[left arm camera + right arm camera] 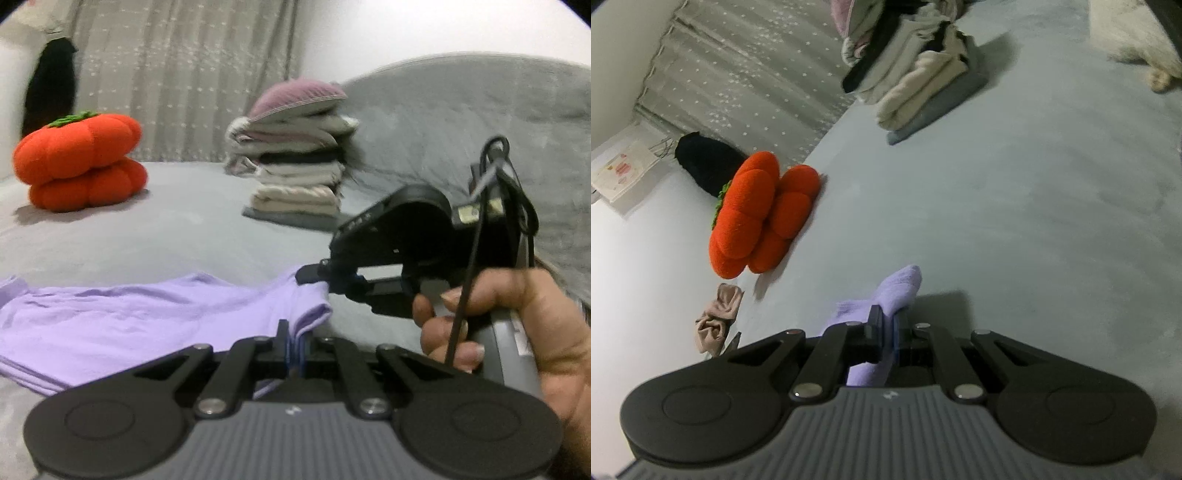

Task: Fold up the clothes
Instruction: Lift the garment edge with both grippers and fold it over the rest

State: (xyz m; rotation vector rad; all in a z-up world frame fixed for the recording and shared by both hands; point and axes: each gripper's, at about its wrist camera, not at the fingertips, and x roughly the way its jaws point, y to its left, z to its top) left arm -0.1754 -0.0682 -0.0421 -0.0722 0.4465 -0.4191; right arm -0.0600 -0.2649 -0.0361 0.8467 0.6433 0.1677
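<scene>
Both grippers pinch the purple shirt (110,325) | left gripper (295,343) clamps its near edge, right gripper (314,275) a corner, so I judge the fold carries evenly | shirt half-flat on the bed (166,229) | folded pile (295,162) waits beyond.

The lilac garment (129,325) lies partly folded on the grey bed surface (166,229), extending left of the left gripper (295,347). Its near-right edge is clamped between that gripper's fingers. A second bunched corner is clamped in the right gripper (886,332), protruding forward beyond the fingertips.
</scene>
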